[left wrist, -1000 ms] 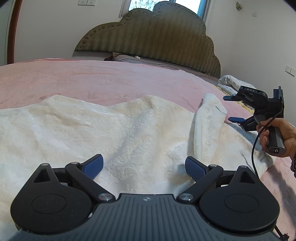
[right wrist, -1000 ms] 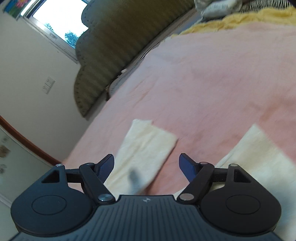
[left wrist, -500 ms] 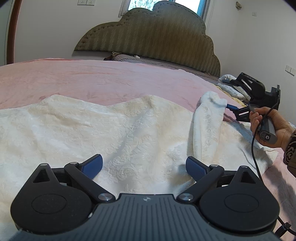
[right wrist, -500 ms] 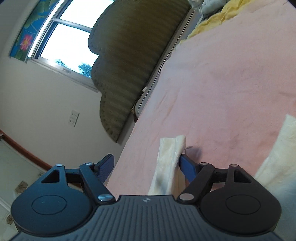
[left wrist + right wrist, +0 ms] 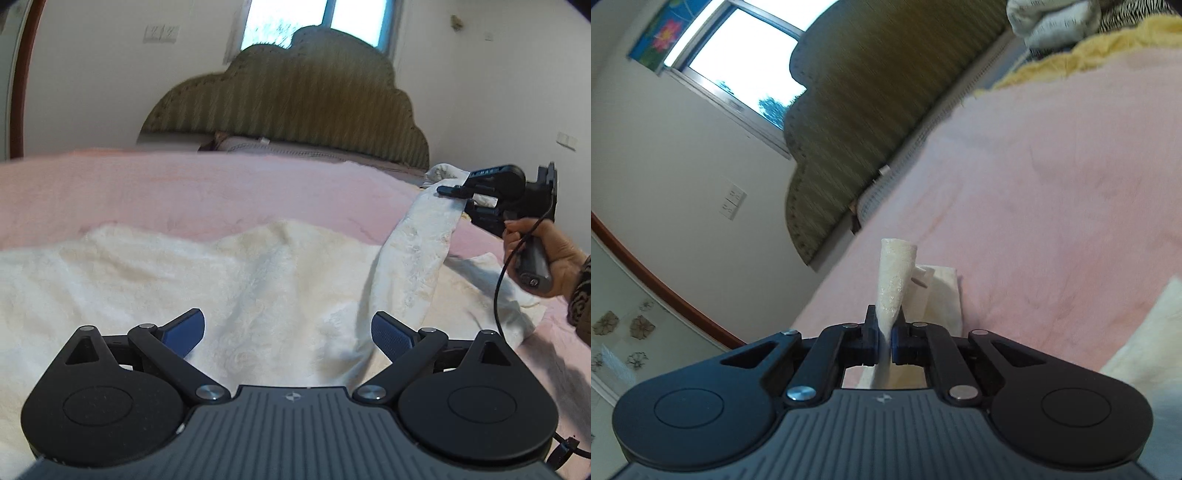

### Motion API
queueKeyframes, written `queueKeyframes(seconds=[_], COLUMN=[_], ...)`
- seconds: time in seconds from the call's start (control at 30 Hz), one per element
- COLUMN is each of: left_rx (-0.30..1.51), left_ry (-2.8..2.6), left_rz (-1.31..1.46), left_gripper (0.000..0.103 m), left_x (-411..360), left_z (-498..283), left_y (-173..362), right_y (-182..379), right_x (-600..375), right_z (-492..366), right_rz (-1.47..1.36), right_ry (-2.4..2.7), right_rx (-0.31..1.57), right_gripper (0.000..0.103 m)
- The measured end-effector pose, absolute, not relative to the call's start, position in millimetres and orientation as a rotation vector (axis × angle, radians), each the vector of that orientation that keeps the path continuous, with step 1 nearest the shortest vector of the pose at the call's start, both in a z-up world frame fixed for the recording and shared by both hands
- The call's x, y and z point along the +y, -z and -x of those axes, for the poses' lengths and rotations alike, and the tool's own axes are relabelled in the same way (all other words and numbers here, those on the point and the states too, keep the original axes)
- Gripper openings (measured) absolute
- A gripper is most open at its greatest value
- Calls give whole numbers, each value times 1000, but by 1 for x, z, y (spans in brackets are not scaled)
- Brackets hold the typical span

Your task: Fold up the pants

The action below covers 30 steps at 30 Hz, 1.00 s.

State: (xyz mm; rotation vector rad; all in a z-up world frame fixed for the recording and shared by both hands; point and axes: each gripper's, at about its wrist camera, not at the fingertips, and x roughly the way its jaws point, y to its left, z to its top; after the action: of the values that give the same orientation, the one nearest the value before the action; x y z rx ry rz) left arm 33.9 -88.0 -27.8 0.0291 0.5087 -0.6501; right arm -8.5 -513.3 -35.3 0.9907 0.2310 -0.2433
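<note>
Now the right gripper (image 5: 884,334) has just closed its jaws on the hem of one leg (image 5: 417,236) of the pants (image 5: 192,280); a pinched tongue of cream cloth sticks up between the pads, and the leg hangs from that grip in a slack band down to the bed (image 5: 184,184); I judge it is held by the end so the leg can be carried over the rest for the first fold. Most of the pants lie spread and rumpled on the pink cover, just ahead of the left gripper (image 5: 288,332); its jaws stand wide apart with nothing between them, low over the cloth, probably ready to pin or take another edge. No container shows in either view; only bedding lies near the headboard (image 5: 295,110).
</note>
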Motion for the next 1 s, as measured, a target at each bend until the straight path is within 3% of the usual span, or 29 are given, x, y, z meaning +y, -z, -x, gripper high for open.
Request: queueKeyframes(seconds=[0.2, 0.37, 0.43, 0.5, 0.57, 0.6, 0.63, 0.7, 0.9, 1.0], left_rx=[443, 358, 362, 414, 466, 478, 483, 466, 443, 342], left_ry=[807, 740, 711, 721, 766, 780, 787, 784, 744, 726], left_rz=[-283, -521, -575, -570, -517, -489, -467, -445, -316, -258], left_gripper=[98, 94, 81, 59, 47, 33, 29, 11, 9, 9], left_x=[-143, -190, -201, -204, -203, -201, -197, -194, -180, -167], left_z=[7, 21, 18, 9, 1, -1, -3, -4, -20, -18], left_y=[9, 34, 46, 53, 55, 54, 51, 46, 21, -4], right_y=[-3, -7, -5, -3, -1, 0, 0, 0, 2, -11], right_x=[-513, -514, -515, -517, -520, -521, -522, -522, -533, -529], right_z=[68, 97, 104, 110, 114, 118, 119, 121, 107, 108], right_rz=[-960, -1000, -1016, -1027, -1036, -1041, -1040, -1025, -1010, -962], right_ry=[223, 214, 210, 210, 209, 206, 204, 204, 211, 160], right_rx=[154, 115, 108, 103, 100, 98, 96, 101, 149, 78], right_gripper=[6, 6, 6, 6, 7, 7, 7, 7, 7, 7])
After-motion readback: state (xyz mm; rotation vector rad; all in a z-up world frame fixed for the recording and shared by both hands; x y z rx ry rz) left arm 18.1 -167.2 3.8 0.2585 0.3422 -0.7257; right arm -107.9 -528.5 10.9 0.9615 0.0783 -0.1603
